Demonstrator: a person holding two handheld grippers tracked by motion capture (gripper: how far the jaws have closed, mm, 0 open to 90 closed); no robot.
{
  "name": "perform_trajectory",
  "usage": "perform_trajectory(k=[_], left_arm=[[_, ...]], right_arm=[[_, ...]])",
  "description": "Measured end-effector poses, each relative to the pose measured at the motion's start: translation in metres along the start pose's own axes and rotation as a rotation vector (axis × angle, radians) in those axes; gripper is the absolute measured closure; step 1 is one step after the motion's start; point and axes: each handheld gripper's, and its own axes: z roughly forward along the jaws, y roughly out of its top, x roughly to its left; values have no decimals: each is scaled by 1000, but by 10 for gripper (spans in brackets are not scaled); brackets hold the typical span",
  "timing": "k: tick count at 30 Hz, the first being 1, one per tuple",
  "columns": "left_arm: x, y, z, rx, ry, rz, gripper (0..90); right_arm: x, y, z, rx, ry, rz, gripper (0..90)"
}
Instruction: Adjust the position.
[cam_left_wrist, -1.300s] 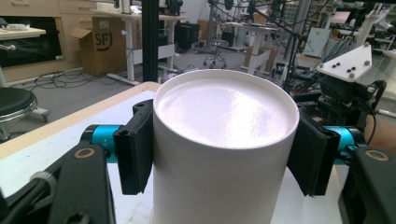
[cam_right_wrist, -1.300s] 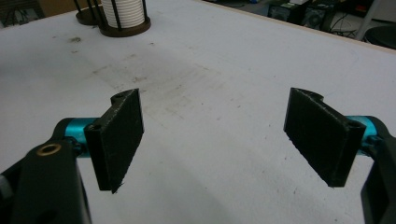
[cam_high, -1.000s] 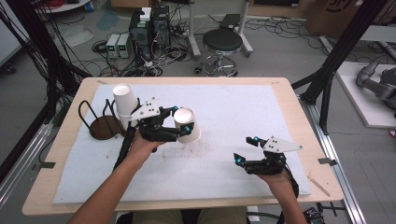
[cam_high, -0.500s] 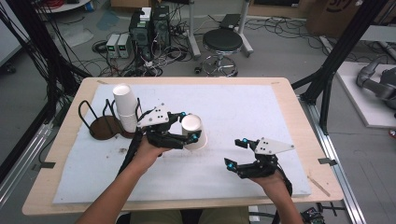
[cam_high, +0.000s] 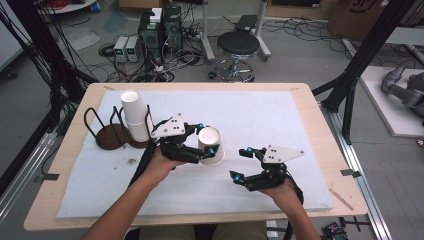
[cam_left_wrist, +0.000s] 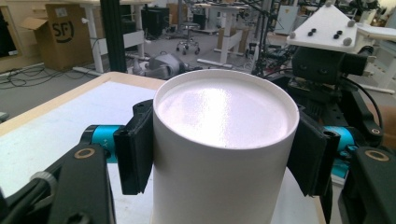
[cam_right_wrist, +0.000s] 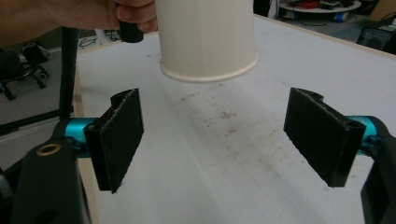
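We see the left tool (cam_high: 210, 140) grasping an upturned white paper cup (cam_high: 210, 145) above the table (cam_high: 300, 107), while the right tool (cam_high: 241, 163) waits nearby, jaws spread and empty.

Left gripper view: the paper cup (cam_left_wrist: 224, 149) is cut off by the bottom edge, so its rim is out of frame, and its wall hides the inner faces of the two pads and part of the right gripper (cam_left_wrist: 336, 65) behind it. Right gripper view: the cup's upper part (cam_right_wrist: 205, 37) runs past the top edge, and the hand (cam_right_wrist: 70, 18) beside it is cropped at the top and left edges. High view: the stack of white cups (cam_high: 135, 117) covers part of the black wire rack (cam_high: 107, 132); how many cups it holds cannot be told.
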Motion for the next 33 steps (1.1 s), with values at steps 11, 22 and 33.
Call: perform_trajectory(k=[11, 22, 33], left_arm=[[-10, -2, 9, 40, -54, 31, 331], [-17, -5, 19, 46, -103, 27, 332], [-20, -6, 24, 45, -140, 27, 332]], right_arm=[[0, 12, 22, 13, 55, -31, 203], [-1, 13, 26, 8, 88, -24, 203], [0, 12, 31, -2, 109, -30, 206]])
